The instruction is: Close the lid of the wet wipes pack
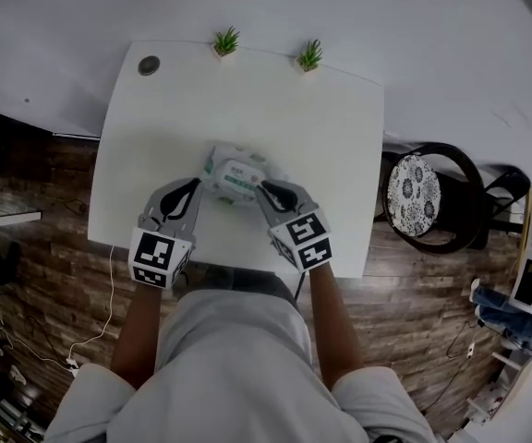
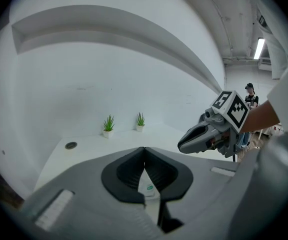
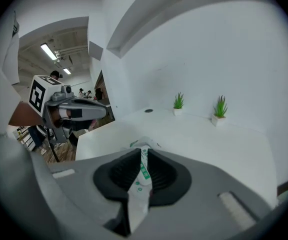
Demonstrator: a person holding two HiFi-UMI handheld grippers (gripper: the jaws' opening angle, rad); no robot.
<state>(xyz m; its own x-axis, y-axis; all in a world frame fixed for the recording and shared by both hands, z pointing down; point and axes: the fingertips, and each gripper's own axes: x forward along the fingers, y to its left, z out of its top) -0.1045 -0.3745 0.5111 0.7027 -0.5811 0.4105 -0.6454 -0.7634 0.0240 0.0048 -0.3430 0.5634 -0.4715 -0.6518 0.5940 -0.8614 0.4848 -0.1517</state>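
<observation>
Ahead of both grippers, the white table [image 1: 340, 155] fills the middle of my head view. Its far edge, well beyond the jaw tips, carries 2 small potted plants [image 1: 226, 41].

Between the 2 grippers lies the wet wipes pack [image 1: 218, 162], over the near half of the table. I cannot tell whether it rests on the surface or hangs just above it.

The left gripper [image 1: 195, 188] is clenched on the pack's left end. In its own view the jaws meet on a thin white sliver of wrapper. The right gripper [image 1: 264, 190] is likewise clamped on the right end, with a strip of green-printed film pinched flat between its pads. So the pack spans from 1 set of jaw tips to the other.

The lid [image 1: 239, 177] reads as a pale panel on top, midway between the tips. At this size I cannot say whether it is down or raised.

I judge the pack to be light, soft and floppy, a pouch that sags and twists rather than holding shape. Its film looks smooth, so a thin pinch may slip. The end seams are the sensible places to steady it. The lid is probably a stiffer plastic flap, best pushed flat from above near its free edge while 1 gripper holds the pack down.
</observation>
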